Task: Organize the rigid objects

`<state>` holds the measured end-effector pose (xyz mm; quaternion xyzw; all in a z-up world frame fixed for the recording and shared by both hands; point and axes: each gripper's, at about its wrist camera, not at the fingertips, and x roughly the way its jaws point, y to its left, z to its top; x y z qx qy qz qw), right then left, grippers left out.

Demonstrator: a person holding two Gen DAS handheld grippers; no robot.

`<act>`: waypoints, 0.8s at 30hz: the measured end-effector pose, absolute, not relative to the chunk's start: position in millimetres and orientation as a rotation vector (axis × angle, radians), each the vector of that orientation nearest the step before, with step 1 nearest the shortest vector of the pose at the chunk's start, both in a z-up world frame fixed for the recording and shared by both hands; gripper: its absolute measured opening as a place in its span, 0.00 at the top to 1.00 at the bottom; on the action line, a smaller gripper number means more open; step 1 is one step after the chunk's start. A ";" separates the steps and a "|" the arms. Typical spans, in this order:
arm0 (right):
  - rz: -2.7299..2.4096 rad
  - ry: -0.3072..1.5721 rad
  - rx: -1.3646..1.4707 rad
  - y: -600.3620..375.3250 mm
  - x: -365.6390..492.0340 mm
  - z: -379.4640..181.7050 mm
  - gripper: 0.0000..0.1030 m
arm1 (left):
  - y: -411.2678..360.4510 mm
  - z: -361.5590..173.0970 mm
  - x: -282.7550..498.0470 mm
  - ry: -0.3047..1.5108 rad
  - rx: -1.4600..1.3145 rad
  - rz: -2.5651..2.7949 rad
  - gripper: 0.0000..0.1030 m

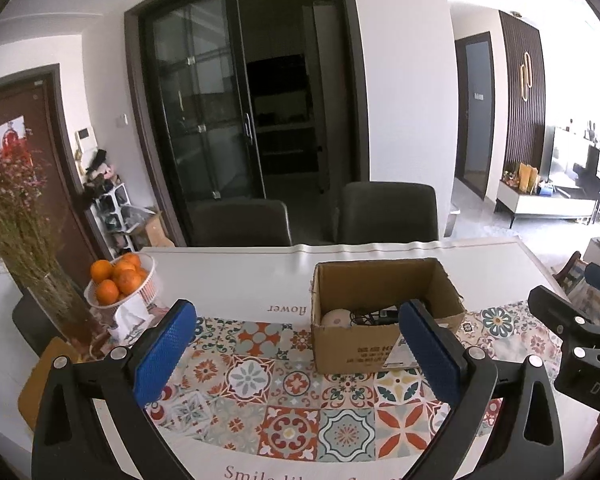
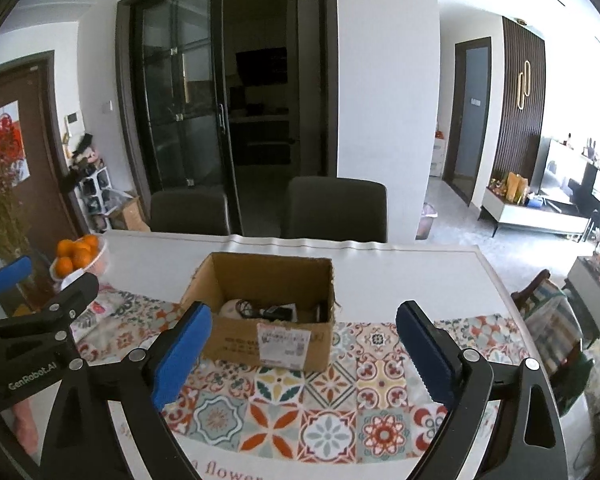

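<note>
Cardboard box point(image 2: 268, 312) at centre frame on a tiled-pattern worktop point(image 2: 340, 420), both sets of tongs held apart and empty in front of it.

Inside the open-topped box, low in its hollow, lie a pale rounded item point(image 1: 336, 317) and a dark tangle of cable and small black gear point(image 2: 272, 312), gathered there so the loose hard pieces sit in one container; the task looks largely done, though what else remains is not visible. The left tongs point(image 1: 296, 364) and right tongs point(image 2: 300, 364) fill the lower frame, blue pads point(image 2: 180, 356) spread wide with nothing between them, clear of the box as if just finished placing. Upper left of the frame, a bowl of oranges point(image 1: 118, 280) and a vase of dried flowers point(image 1: 16, 216) stand well apart.
</note>
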<state>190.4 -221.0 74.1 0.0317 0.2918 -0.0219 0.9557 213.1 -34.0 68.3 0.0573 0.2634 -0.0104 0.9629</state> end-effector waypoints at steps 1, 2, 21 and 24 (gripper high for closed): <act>-0.043 0.592 0.065 -220.8 186.8 74.7 0.09 | -32.9 69.0 209.0 0.531 0.111 -0.026 0.00; -0.041 0.592 0.064 -220.8 182.1 75.7 0.09 | -31.8 69.7 204.4 0.529 0.103 -0.032 0.00; -0.021 0.543 0.045 -215.0 150.8 87.7 0.08 | -29.1 86.1 164.1 0.474 0.093 -0.035 0.00; -0.023 0.542 0.047 -214.8 150.4 88.1 0.08 | -30.7 87.1 163.7 0.471 0.097 -0.037 0.00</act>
